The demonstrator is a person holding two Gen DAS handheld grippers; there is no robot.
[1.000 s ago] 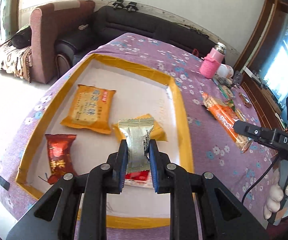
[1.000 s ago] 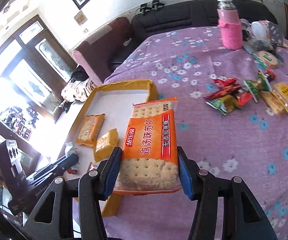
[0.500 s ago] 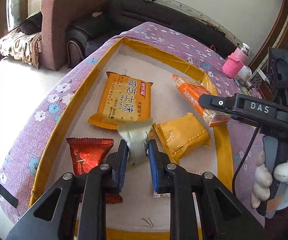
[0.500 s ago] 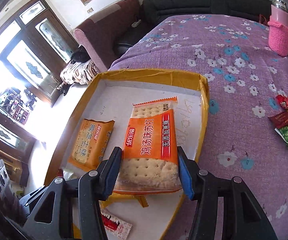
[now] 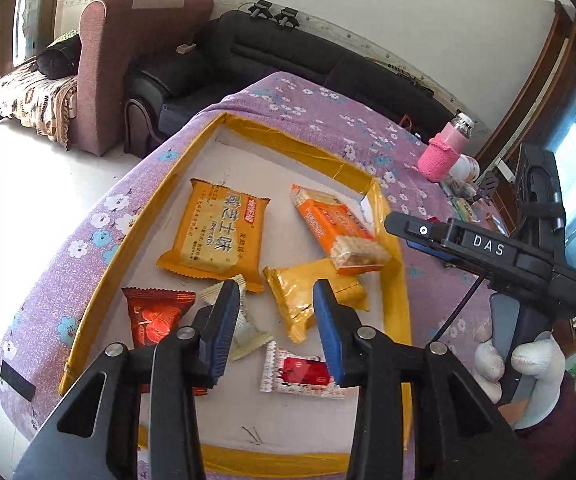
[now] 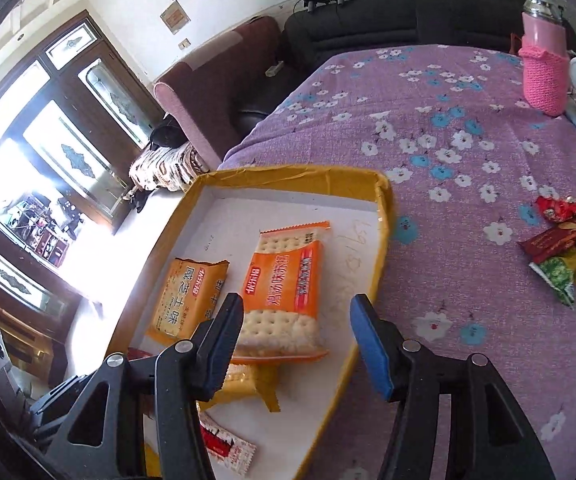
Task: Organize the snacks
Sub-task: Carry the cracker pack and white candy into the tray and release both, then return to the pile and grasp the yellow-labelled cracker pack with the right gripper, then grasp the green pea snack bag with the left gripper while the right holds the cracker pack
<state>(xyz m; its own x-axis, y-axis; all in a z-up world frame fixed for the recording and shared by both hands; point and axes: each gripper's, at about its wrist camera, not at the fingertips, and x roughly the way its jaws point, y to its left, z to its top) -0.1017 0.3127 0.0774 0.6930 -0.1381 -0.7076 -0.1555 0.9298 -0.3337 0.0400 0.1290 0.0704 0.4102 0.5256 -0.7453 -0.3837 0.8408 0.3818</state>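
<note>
A white tray with a yellow rim point(image 5: 396, 280) lies on the purple flowered cloth. My left gripper point(image 5: 275, 320) hovers over its near part, its jaws opening. A silver packet point(image 5: 247, 332) lies flat on the tray by the left finger, with no pad pressing it. My right gripper point(image 6: 296, 332) stands over the tray rim point(image 6: 372, 280) with its jaws opening too. The orange cracker packet point(image 6: 283, 280) rests on the tray between and beyond its fingers, clear of the right pad. The cracker packet point(image 5: 336, 228) also shows in the left wrist view.
The tray also holds a large yellow packet point(image 5: 215, 232), a small yellow packet point(image 5: 312, 296), a red packet point(image 5: 155, 320) and a white-red sachet point(image 5: 300, 372). Several loose snacks point(image 6: 564, 248) lie on the cloth to the right. A pink bottle point(image 6: 544, 68) stands at the far side. Sofas sit beyond the table.
The left jaws have parted and the silver packet now lies on the tray. The right gripper carried the cracker packet over the tray, and its jaws widened off it.
</note>
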